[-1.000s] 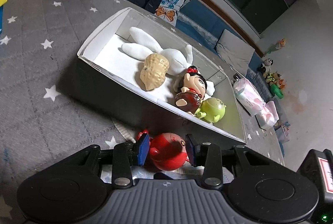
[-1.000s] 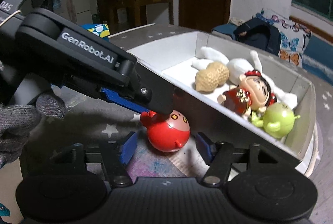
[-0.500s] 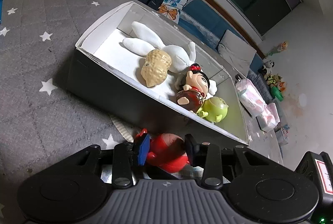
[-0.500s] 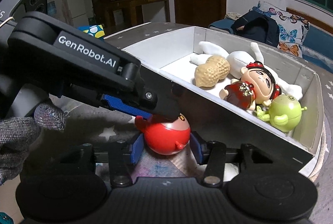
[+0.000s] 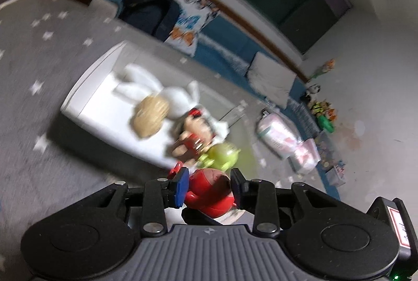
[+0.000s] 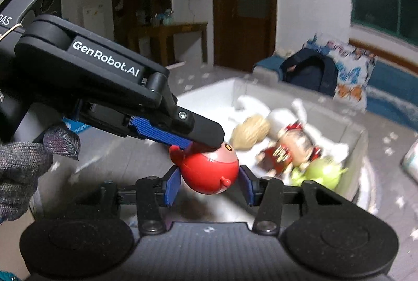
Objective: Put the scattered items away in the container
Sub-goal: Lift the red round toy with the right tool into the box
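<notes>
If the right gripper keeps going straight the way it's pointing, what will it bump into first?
Probably the box's near wall, or the green alien toy just inside; blur hides depth. The right gripper is clamped on the red round toy, so that toy would likely hit first.

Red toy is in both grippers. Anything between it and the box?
Only the box's near wall. The red toy is held by the left gripper and right gripper above the wall's rim, so nothing visible blocks it.
</notes>
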`<state>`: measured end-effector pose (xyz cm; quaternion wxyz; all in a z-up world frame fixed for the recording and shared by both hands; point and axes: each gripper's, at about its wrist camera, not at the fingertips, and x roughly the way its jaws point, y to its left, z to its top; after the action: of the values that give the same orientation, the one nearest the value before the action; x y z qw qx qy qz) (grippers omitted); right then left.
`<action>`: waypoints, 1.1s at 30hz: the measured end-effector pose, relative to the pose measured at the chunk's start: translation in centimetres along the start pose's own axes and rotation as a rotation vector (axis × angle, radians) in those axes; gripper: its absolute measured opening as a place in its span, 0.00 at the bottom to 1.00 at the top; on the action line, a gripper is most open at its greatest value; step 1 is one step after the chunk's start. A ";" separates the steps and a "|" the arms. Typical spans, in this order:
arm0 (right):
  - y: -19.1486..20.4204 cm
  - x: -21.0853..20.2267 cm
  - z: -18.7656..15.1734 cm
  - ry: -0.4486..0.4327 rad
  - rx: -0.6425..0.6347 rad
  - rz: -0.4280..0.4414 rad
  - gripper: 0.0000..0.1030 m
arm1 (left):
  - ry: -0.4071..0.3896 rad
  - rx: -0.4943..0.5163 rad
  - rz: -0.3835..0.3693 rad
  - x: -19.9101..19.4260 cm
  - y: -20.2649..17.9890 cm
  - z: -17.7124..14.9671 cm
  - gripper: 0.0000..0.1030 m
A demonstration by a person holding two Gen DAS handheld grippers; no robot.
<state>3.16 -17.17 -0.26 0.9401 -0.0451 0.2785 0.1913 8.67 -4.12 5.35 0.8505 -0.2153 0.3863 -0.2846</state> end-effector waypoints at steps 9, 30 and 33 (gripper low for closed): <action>-3.8 3.0 2.9 0.002 0.029 -0.019 0.47 | -0.008 0.008 0.003 3.9 0.0 3.8 0.36; -6.9 10.1 4.2 0.260 -0.023 0.140 0.47 | 0.063 -0.162 0.051 8.2 5.7 5.6 0.36; -6.4 10.4 4.1 0.283 -0.051 0.137 0.47 | 0.065 -0.167 0.046 8.2 5.9 5.5 0.36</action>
<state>15.68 -18.83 -2.58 0.8747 -0.0765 0.4059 0.2537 19.23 -4.29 0.85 0.8231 -0.2672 0.4407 -0.2387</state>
